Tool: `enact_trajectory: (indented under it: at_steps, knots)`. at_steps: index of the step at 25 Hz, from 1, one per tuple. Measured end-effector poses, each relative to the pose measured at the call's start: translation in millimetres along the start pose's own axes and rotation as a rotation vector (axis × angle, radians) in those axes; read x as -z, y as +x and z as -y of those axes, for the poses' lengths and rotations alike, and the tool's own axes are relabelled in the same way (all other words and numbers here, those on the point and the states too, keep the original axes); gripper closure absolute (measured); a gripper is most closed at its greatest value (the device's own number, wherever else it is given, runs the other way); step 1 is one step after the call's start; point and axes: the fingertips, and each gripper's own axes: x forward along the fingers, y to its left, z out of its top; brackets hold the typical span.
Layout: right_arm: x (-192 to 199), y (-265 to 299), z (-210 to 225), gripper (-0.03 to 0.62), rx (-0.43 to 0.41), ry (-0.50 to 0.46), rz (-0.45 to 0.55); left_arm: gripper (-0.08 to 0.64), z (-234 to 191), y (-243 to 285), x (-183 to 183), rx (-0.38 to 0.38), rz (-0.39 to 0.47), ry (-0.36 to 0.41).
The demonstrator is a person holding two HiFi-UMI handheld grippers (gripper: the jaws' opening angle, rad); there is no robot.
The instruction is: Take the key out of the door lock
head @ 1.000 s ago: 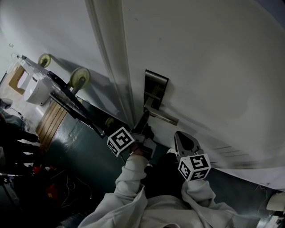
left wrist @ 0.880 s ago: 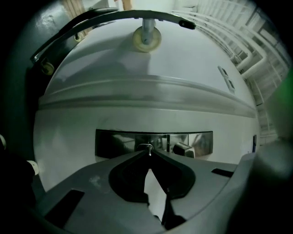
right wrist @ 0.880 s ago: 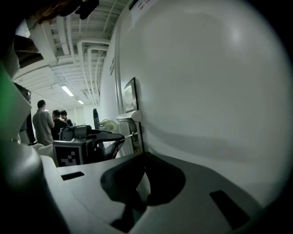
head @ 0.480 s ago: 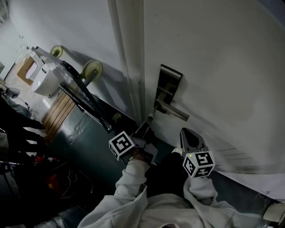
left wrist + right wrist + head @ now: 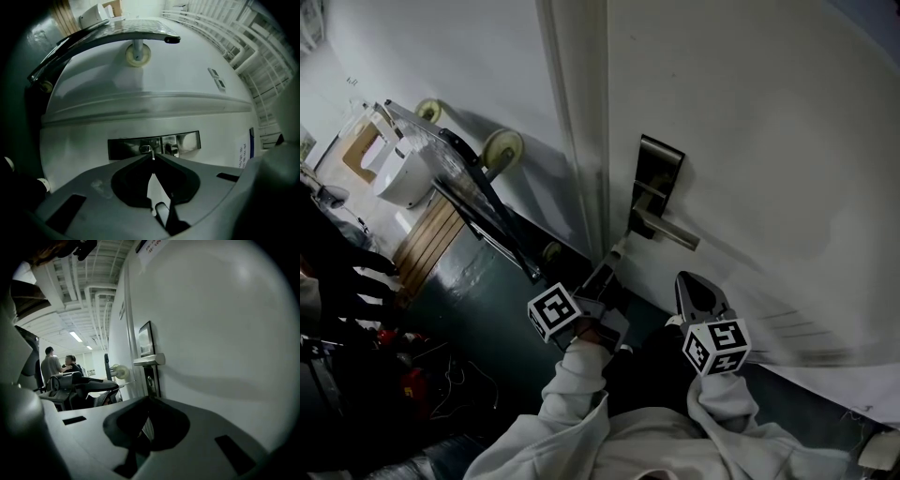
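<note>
A steel lock plate [image 5: 659, 178] with a lever handle [image 5: 667, 232] sits on the white door [image 5: 750, 122]. My left gripper [image 5: 618, 250] points up at the plate from a short way below it. Its jaws are shut on a thin silver key [image 5: 153, 156], whose tip juts out past the fingertips. In the left gripper view the keyhole [image 5: 146, 148] lies just beyond the key, on the lock plate [image 5: 187, 141]. My right gripper [image 5: 685, 279] hangs below the handle, shut, with nothing in it. From the right gripper view the handle [image 5: 149, 360] shows end-on.
A door frame [image 5: 579, 141] runs left of the lock. A tipped cart with pale wheels [image 5: 502, 150] leans against the wall at left, over a dark floor [image 5: 469, 309]. People [image 5: 50, 365] stand far off in the right gripper view.
My left gripper has drawn back down and away from the lock plate, still shut. The right gripper has hardly moved. My view has shifted a little.
</note>
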Motion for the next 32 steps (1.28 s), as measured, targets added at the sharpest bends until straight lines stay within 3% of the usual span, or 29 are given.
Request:
enact_trajectory:
  at_steps: [5, 13, 32]
  knots:
    - [-2.6, 0.6, -3.1, 0.54, -0.014, -0.01, 0.003, 0.535, 4.4, -11.2, -10.2, -0.002, 0.022, 0.044]
    - [-8.8, 6.3, -5.1, 0.54, -0.034, -0.014, 0.009, 0.534, 15.0, -24.0, -28.2, -0.032, 0.013, 0.222]
    - [-7.3, 24.6, -15.4, 0.54, -0.094, 0.002, -0.005, 0.535, 23.5, -56.7, -54.3, -0.206, -0.035, 0.825]
